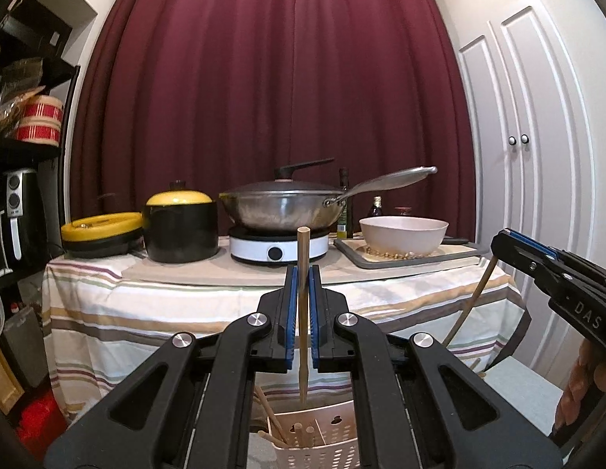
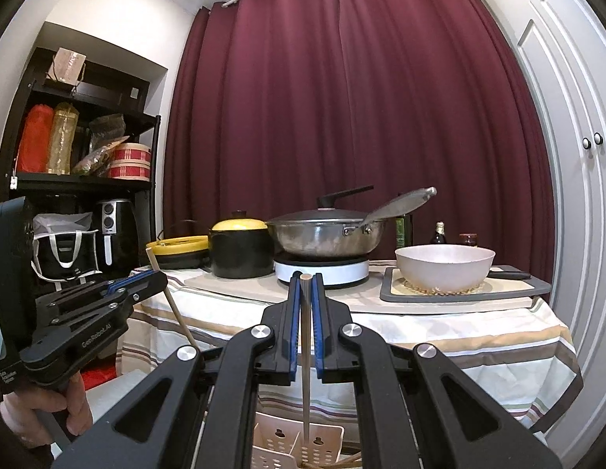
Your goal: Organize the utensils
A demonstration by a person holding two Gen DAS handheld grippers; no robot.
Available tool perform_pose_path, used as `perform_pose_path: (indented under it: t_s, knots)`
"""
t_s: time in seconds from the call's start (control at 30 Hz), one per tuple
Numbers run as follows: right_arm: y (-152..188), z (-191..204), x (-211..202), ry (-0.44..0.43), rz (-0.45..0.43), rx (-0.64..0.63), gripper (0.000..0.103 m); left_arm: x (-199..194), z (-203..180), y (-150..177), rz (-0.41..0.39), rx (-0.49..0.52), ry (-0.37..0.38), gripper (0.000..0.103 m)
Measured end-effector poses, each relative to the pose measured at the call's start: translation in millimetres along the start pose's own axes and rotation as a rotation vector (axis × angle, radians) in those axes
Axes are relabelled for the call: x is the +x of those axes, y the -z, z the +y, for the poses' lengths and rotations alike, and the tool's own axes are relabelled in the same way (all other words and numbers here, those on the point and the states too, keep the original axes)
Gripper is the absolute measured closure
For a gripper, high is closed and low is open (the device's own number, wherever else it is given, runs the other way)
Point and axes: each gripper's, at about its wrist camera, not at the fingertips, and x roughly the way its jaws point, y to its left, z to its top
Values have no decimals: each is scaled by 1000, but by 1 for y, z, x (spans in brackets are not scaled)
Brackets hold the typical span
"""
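Your left gripper (image 1: 303, 273) is clenched on a pale wooden chopstick (image 1: 303, 312), which stands upright between the blue pads with its blunt top poking above the fingertips and its tapered tip hanging just over the perforated cream utensil holder (image 1: 322, 441) below. In that holder you can see several more chopsticks (image 1: 299, 435) standing and leaning in the left compartment. Your right gripper (image 2: 306, 279) is likewise clamped on a second chopstick (image 2: 305, 351), held upright, its blunt end level with the fingertips and its thin tip pointing down over the same holder (image 2: 275, 439); whether that tip touches the holder you cannot tell from this angle. From the left wrist view, the right gripper (image 1: 498, 240) sits off to the right with its chopstick (image 1: 469, 305) slanting down beneath it; from the right wrist view, the left gripper (image 2: 158, 275) sits off to the left, your hand (image 2: 68, 406) wrapped around its handle. Beyond both, a table with a striped cloth (image 1: 146, 312) carries a black pot with a yellow lid (image 1: 180, 226), a lidded steel wok (image 1: 283, 211) on a white induction hob (image 1: 277, 248), and a pale pink bowl (image 1: 402, 234) on a grey tray (image 1: 420, 262). A dark red curtain (image 1: 283, 78) hangs behind the table.
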Motion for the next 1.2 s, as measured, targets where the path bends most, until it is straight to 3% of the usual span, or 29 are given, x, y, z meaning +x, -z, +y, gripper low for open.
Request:
perform_pose_path:
  t_s: [0.5,1.2]
  knots:
    - [47,-11,44,15,118,34,96,39,2,39,88,-9,20,97]
    - [77,-16,62,20,205,54,96,61,-3,73,175,0,21,97]
